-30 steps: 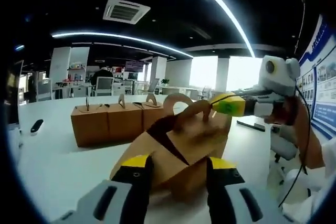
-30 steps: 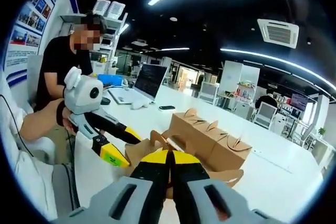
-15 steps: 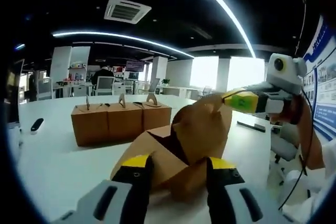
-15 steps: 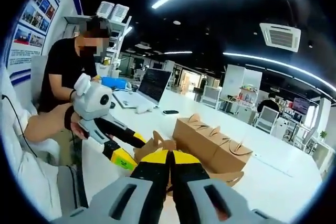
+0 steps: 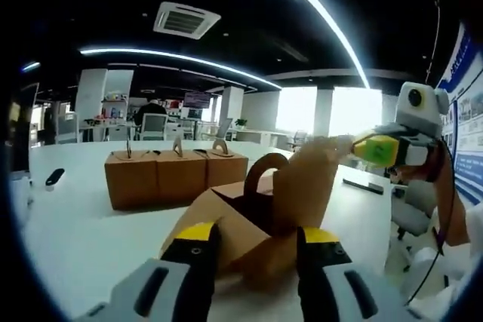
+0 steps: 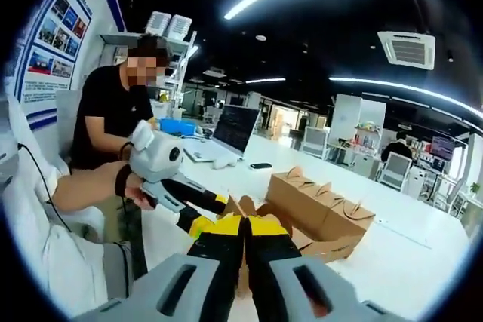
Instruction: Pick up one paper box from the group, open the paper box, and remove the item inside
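A brown paper box [image 5: 223, 216] rests tilted on the white table [image 5: 75, 239], and my left gripper [image 5: 256, 233] is shut on it, one yellow-tipped jaw against each side. Its top gapes open, with an arched handle [image 5: 260, 171] standing in the opening. The raised flap [image 5: 311, 179] is pinched at its upper corner by my right gripper [image 5: 364, 147], coming in from the right. In the right gripper view my right gripper [image 6: 243, 224] is shut on that thin flap edge, and the left gripper [image 6: 198, 224] reaches in from the left. What is inside the box is hidden.
A row of three closed paper boxes [image 5: 177, 175] [image 6: 317, 201] stands farther back on the table. A small black object [image 5: 53, 179] lies at the left. A person in a black shirt [image 6: 113, 115] sits by a laptop [image 6: 234, 127] and a phone [image 6: 260, 165].
My right gripper has pulled the flap up and away to the right, so the box top now stands wide open and the handle shows. The left gripper has kept its hold.
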Demonstrator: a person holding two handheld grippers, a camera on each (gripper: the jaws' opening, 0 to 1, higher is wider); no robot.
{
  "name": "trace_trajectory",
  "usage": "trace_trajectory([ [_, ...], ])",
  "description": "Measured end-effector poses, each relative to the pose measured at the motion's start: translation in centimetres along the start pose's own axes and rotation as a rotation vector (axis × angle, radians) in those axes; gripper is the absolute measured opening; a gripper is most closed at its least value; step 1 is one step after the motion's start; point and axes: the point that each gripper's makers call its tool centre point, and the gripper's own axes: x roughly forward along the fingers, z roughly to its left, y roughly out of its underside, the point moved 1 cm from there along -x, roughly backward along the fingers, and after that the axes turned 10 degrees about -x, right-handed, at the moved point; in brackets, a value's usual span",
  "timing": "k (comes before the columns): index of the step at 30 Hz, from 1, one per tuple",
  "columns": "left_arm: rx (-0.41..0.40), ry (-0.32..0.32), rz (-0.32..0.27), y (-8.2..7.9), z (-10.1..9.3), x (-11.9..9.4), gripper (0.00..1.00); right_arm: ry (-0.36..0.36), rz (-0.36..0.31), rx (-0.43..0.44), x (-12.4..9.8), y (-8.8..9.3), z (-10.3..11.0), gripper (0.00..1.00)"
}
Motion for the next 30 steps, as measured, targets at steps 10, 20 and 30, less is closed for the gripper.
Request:
trace_trajectory([
  [10,0.05,0.014,0.005,0.4,-0.1,0.1,0.44,-0.042,-0.01,0.04,-0.9,0.8,1.7,0.03],
  [20,0.006,0.22,0.11,2.2,-2.4,-0.5,0.77,-0.087,0.017,0.034,-1.1,2.1,3.7,0.03],
  [30,-0.144,0.344,0.067,1.2,-2.9,-1.9,0.84,-0.143,0.103,0.013,-0.7,5.1,5.6,0.02],
])
